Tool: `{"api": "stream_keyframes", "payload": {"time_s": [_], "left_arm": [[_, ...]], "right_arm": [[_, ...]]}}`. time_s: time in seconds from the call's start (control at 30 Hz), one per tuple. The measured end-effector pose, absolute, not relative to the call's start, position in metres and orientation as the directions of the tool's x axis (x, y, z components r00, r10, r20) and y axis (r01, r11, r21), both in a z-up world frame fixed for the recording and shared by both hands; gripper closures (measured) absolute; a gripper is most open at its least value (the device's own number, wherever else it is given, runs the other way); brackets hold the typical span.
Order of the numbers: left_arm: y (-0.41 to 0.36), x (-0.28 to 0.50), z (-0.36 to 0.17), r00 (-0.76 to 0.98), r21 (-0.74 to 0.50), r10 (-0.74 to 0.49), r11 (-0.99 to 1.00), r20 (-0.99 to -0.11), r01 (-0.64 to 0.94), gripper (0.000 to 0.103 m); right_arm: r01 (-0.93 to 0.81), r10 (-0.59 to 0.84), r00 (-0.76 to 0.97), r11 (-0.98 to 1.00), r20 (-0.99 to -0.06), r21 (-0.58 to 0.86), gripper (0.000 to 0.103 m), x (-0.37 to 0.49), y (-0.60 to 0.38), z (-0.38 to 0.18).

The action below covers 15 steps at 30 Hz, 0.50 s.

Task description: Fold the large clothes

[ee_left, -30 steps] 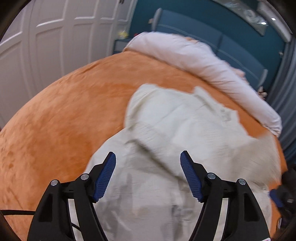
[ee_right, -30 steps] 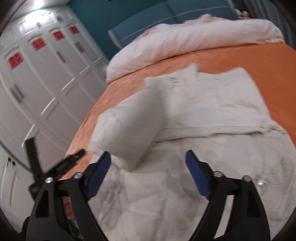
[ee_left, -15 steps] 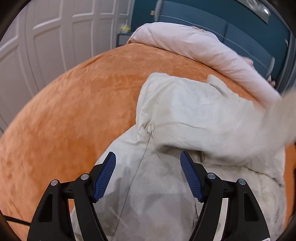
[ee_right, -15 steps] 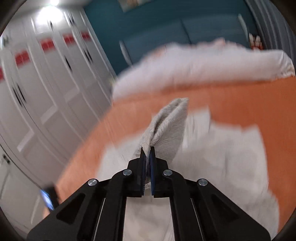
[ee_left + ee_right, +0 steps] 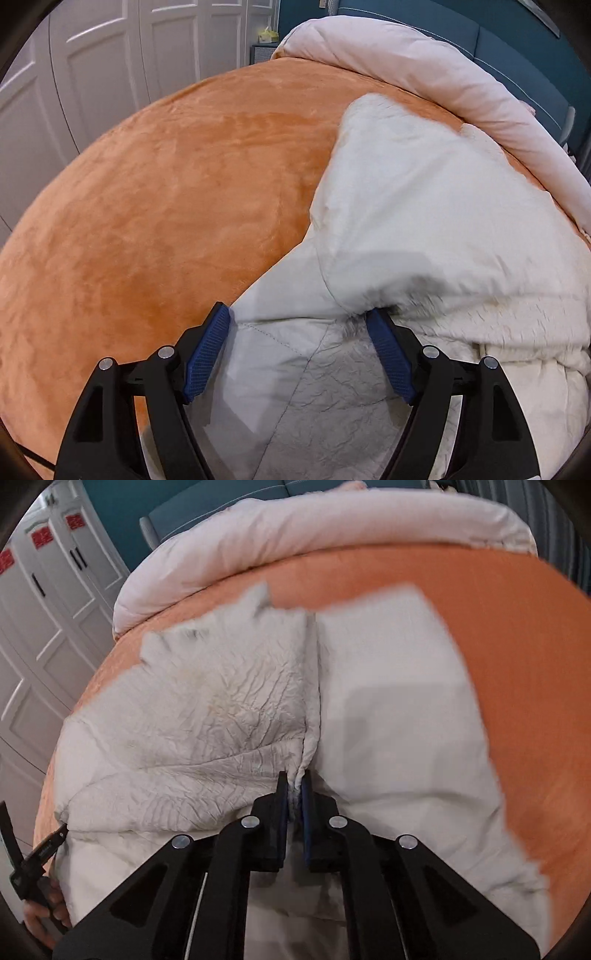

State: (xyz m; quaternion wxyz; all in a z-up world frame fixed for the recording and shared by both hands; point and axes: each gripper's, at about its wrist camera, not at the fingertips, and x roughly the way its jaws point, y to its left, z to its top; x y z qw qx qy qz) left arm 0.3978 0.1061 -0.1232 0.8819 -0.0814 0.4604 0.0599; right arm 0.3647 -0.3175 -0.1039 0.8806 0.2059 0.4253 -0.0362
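A large off-white padded garment (image 5: pixel 424 229) is seen spread over the orange plush bedspread (image 5: pixel 166 206) of the bed, toward the head end, where a rolled pale pink duvet (image 5: pixel 424 74) lies across.

Left tongs (image 5: pixel 299 354): the blue-padded fingers (image 5: pixel 207 350) are held wide apart and nothing is gripped. They are positioned low over the near part of the garment, where a crinkled, quilted panel with stitched seams is visible between them. A fold of the garment is laid over just beyond the right fingertip.

Right tongs (image 5: pixel 294 794): the jaws are closed almost fully, and a bunched ridge of the garment's fabric is pinched between them. From the pinch, a raised seam-like crease runs away toward the duvet, with a wrinkled panel to its left and a smoother, blurred panel to its right.

The left tongs are also glimpsed at the lower left edge of the right wrist view, at the garment's corner. White panelled wardrobe doors (image 5: pixel 92 74) are seen beside the bed.
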Motion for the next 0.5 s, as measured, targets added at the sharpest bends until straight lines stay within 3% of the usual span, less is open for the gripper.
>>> {"api": "stream_keyframes", "payload": {"time_s": [0.17,0.23,0.37,0.5], "left_arm": [[0.106,0.394,-0.117,0.572,-0.086,0.033,0.980,-0.819,-0.179,0.027],[0.110,0.388,-0.104,0.594,-0.105,0.026,0.977,-0.804,-0.184,0.029],[0.109,0.370,-0.055,0.701,-0.153,-0.002,0.976,-0.713,-0.153,0.031],[0.090,0.394,-0.029,0.734,-0.192,-0.045,0.974,-0.678,-0.118,0.031]], "right_arm": [[0.257,0.145,0.631,0.888,-0.762,0.382,0.094,0.361,-0.327,-0.100],[0.299,0.095,0.638,0.883,-0.764,0.360,0.083,0.345,-0.332,-0.086],[0.361,-0.051,0.731,0.875,-0.680,0.322,0.082,0.316,-0.331,-0.040],[0.167,0.083,0.770,0.931,-0.632,0.325,0.082,0.353,-0.271,-0.007]]}}
